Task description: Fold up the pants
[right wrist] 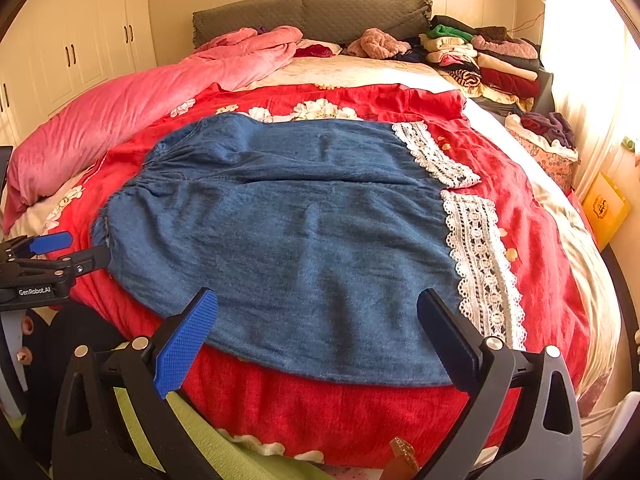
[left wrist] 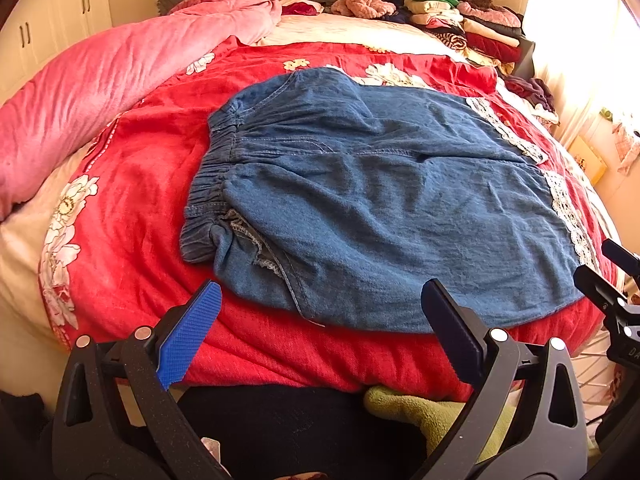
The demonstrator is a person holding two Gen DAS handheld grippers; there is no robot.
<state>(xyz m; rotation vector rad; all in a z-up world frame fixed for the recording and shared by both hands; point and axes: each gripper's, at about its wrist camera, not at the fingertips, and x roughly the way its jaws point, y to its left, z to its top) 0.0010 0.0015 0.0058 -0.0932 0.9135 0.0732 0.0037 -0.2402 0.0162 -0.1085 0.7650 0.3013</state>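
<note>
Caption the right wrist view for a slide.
Open right gripper hovers over denim pants lying flat on red quilt.

One pair of denim pants (right wrist: 280, 232) with two lace-trimmed hems (right wrist: 480, 264) lies on one red floral bedspread (right wrist: 352, 412). Two tools, the left tool (left wrist: 320, 320) and the right tool (right wrist: 318, 328), each show two fingers. One pink quilt (right wrist: 132, 104), one pile of clothes (right wrist: 492, 64) and one grey headboard (right wrist: 312, 16) complete the bed.

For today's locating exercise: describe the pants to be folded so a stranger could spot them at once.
Start at the red floral bedspread. Spread flat on it lie the blue denim pants, elastic waistband at the left. White lace hems distinguish them from the stacked clothes by the headboard.
</note>
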